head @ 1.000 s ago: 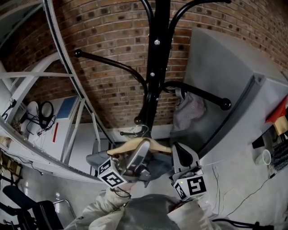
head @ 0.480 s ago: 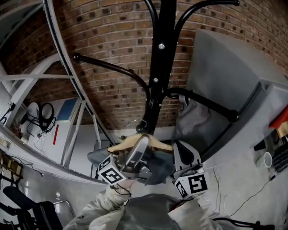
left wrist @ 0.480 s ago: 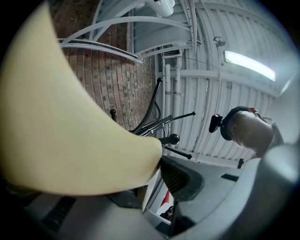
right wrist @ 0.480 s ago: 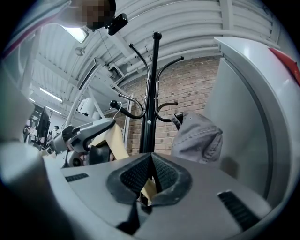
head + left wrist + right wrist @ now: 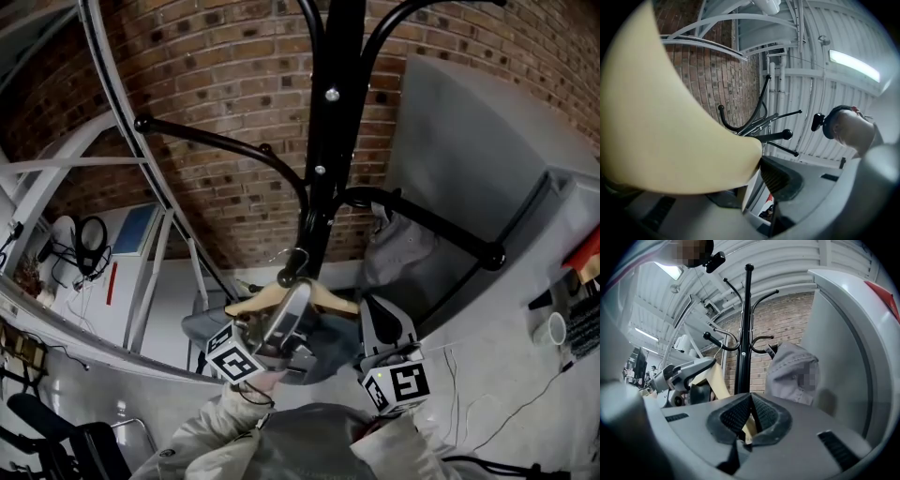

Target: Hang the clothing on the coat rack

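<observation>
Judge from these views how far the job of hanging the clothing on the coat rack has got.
Done: one grey garment hangs on the coat rack. In hand: the left gripper and right gripper are both shut on a wooden hanger carrying dark clothing, its hook near a low peg. Remaining: seat the hook, then release.

The coat rack's black pole [image 5: 328, 141] blocks the middle. Its long left arm [image 5: 216, 145] is bare out to the knob, with open air between it and the white tube frame [image 5: 122, 112] farther left. The right arm [image 5: 431, 225] carries a grey garment [image 5: 398, 248] beside the pole. Only its knobbed outer end is free, and a grey cabinet [image 5: 469, 141] stands close behind. Under the short hook [image 5: 286, 277], the wooden hanger [image 5: 248, 305], clamped in the left gripper [image 5: 295, 305] and right gripper [image 5: 370, 314], fills the room.
</observation>
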`<state>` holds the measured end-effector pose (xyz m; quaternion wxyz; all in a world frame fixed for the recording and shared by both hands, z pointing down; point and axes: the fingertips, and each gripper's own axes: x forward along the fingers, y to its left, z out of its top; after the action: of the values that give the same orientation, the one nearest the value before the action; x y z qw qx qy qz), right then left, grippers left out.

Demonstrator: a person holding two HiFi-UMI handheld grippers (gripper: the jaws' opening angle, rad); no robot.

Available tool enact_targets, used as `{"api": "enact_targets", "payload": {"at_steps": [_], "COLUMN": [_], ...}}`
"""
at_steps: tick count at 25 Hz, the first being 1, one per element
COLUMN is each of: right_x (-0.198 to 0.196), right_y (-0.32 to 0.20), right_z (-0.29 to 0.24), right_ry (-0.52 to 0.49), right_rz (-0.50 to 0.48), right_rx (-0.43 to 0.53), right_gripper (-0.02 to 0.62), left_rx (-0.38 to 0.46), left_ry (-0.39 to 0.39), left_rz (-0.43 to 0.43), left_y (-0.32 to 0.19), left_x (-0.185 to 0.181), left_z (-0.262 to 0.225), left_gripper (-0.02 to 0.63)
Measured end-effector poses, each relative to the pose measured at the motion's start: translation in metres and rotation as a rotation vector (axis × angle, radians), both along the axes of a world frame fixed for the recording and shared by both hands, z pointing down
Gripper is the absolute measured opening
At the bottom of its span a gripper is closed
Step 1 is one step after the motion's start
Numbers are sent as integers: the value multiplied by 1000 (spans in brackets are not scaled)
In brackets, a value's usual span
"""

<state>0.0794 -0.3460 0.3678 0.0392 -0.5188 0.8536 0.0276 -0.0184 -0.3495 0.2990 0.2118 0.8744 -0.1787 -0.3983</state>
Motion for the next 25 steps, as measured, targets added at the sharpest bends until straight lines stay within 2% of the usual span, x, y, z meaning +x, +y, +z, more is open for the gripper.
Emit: {"api": "enact_targets", "payload": {"at_steps": [16, 25], "right_x": [9, 14], "right_y": [1, 5], "right_z": [7, 15], "right_ry": [1, 0], "right_rz": [18, -4], "right_rx": [-34, -54], "right_gripper": [25, 25], "left_rx": [-19, -17], "left_ry": [7, 4], "left_rz": [12, -21], "left_y": [-16, -22], "left_x": [8, 11], "left_z": [9, 14], "left_gripper": [117, 117]}}
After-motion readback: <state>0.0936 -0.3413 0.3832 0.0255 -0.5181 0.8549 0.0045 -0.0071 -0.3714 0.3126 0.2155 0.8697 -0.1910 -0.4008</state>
